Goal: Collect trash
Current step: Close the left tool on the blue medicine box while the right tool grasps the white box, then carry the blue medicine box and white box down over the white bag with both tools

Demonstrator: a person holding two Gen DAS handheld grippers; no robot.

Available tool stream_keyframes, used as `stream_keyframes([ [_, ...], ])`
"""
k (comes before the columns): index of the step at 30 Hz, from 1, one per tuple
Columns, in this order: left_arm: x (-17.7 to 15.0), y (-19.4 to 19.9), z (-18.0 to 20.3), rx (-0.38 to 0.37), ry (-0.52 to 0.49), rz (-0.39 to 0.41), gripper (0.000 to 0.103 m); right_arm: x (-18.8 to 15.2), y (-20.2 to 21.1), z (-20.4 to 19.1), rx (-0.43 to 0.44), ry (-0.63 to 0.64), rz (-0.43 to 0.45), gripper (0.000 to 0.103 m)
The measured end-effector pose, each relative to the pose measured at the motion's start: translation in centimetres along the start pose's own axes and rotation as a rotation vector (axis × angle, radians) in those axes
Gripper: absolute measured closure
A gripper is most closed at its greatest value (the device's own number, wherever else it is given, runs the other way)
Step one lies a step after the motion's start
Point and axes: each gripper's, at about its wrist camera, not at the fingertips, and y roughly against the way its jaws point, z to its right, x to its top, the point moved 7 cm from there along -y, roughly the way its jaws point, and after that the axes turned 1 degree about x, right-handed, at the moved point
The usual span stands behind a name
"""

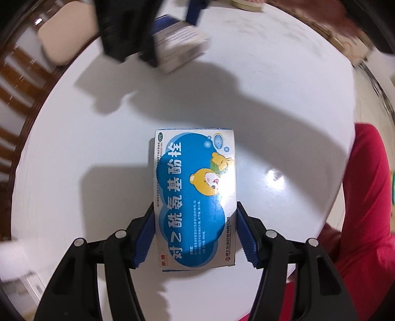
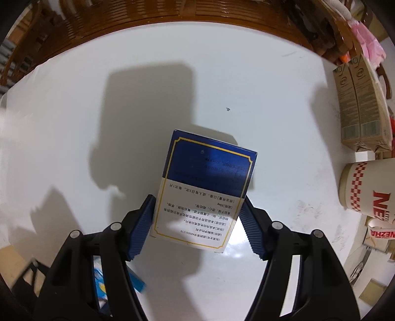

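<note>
My left gripper (image 1: 195,217) is shut on a blue and white medicine box with cartoon bears (image 1: 195,197), held above the round white table (image 1: 284,103). My right gripper (image 2: 197,210) is shut on a dark blue and white medicine box with a gold border (image 2: 205,187), also above the table (image 2: 246,86). In the left wrist view the right gripper and its box (image 1: 177,47) appear blurred at the top. The bear box shows blurred at the lower left of the right wrist view (image 2: 101,286).
At the table's right side stand two brown cartons (image 2: 360,103), a beige cup with red checks (image 2: 370,187) and torn packaging (image 2: 380,237). Wooden chairs (image 2: 172,12) ring the table. A red sleeve (image 1: 365,210) is at right.
</note>
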Motion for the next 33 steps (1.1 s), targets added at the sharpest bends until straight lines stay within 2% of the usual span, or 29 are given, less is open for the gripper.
stream_keyframes([
  [6,-0.6,0.3,-0.8,-0.002,0.105,0.006,0.044,-2.2,1.3,0.8,-0.004,0.008,0.07,0.037],
  [14,-1.7,2.1,-1.0,0.01,0.207,0.059,0.044,-4.8,4.7,1.2,-0.001,0.074,0.157,0.037],
  [18,-2.0,3.4,-1.4,0.019,0.232,0.075,0.044,-6.7,6.0,1.4,0.023,0.101,0.165,0.037],
  [22,-2.9,4.8,-0.9,0.047,0.247,0.088,0.044,-8.3,7.2,-0.5,0.029,0.139,0.198,0.037],
  [24,-3.3,5.4,-0.4,0.055,0.248,0.095,0.044,-7.9,7.5,-1.6,0.036,0.156,0.213,0.037],
  [33,-4.8,9.2,2.0,0.098,0.27,0.131,0.044,-13.5,12.0,-3.9,0.079,0.239,0.293,0.036],
])
